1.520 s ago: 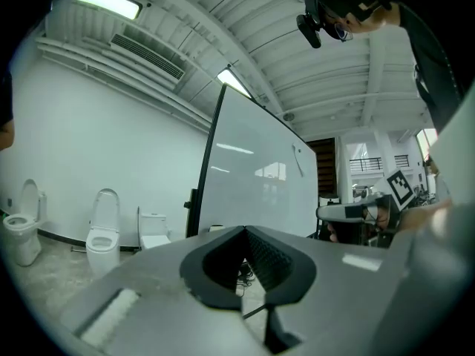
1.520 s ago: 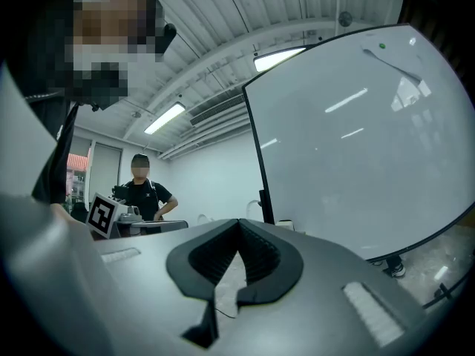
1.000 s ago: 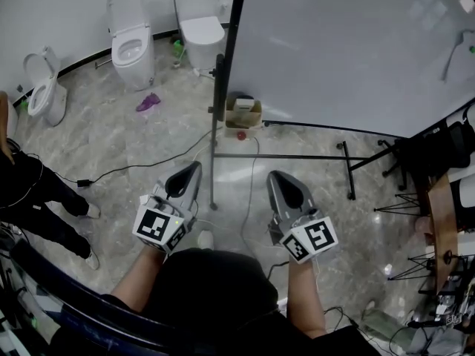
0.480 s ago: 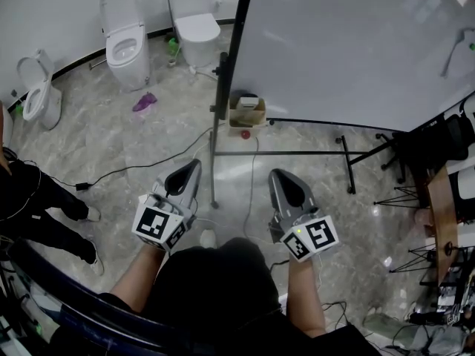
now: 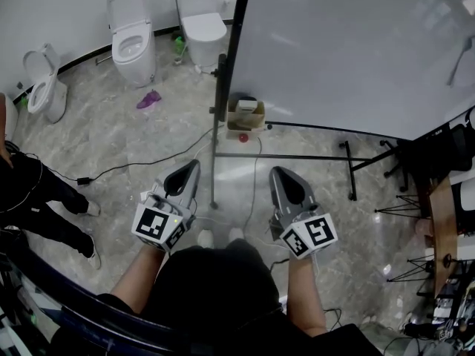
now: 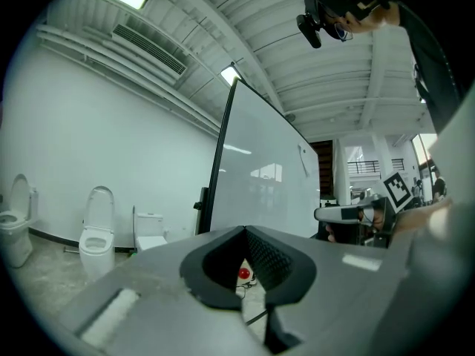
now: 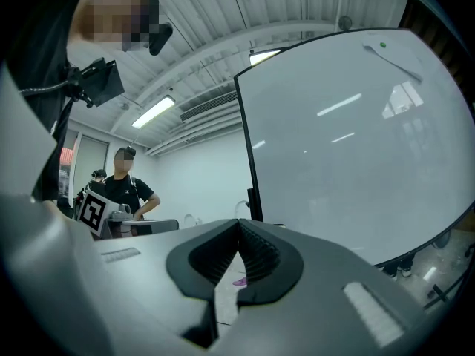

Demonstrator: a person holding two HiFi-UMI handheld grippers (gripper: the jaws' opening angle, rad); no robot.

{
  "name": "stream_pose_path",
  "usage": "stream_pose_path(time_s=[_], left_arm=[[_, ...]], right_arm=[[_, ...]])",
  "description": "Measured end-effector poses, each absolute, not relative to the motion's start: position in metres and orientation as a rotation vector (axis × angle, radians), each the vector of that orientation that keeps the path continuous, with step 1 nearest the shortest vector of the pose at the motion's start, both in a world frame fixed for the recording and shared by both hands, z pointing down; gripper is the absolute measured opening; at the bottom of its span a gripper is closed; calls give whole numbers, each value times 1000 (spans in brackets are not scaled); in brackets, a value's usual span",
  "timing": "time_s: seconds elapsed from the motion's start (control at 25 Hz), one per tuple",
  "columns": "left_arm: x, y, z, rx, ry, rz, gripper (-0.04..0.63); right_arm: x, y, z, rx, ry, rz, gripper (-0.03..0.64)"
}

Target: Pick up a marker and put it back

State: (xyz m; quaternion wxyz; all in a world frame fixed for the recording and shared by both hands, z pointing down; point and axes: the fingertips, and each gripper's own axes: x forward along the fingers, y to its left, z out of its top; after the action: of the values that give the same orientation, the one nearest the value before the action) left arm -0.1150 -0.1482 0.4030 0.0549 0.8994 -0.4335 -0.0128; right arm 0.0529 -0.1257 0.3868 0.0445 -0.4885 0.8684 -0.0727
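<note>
A large whiteboard [image 5: 349, 50] on a black wheeled stand is in front of me. A thin grey marker-like thing with a green tip [image 5: 456, 54] hangs near the board's right edge; in the right gripper view it [image 7: 393, 56] sits at the board's upper right. My left gripper [image 5: 194, 166] and right gripper [image 5: 276, 173] are held side by side, level, pointing at the board, well short of it. Both are shut with nothing between the pads. In the left gripper view the left gripper [image 6: 243, 230] tips meet; the right gripper [image 7: 239, 222] tips meet too.
Three toilets [image 5: 132, 39] stand on the marble floor at the back left. A cardboard box [image 5: 243, 113] and a red ball [image 5: 241, 136] lie at the stand's foot. A person [image 5: 30, 199] stands at the left. Cables cross the floor; tripods [image 5: 415, 199] crowd the right.
The head view swayed a little. Both grippers stay in the same place, shut and empty.
</note>
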Motion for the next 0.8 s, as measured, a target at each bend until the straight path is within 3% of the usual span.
stream_pose_path(time_s=[0.44,0.8], left_arm=[[-83,-167,402,2694,-1401,-10,4],[-71,-183,406,2657,-1458,-14,5]], right_arm=[[84,-188,407,-1531,2755,-144,11],[93,-238,441,-1541,2802,-184,62]])
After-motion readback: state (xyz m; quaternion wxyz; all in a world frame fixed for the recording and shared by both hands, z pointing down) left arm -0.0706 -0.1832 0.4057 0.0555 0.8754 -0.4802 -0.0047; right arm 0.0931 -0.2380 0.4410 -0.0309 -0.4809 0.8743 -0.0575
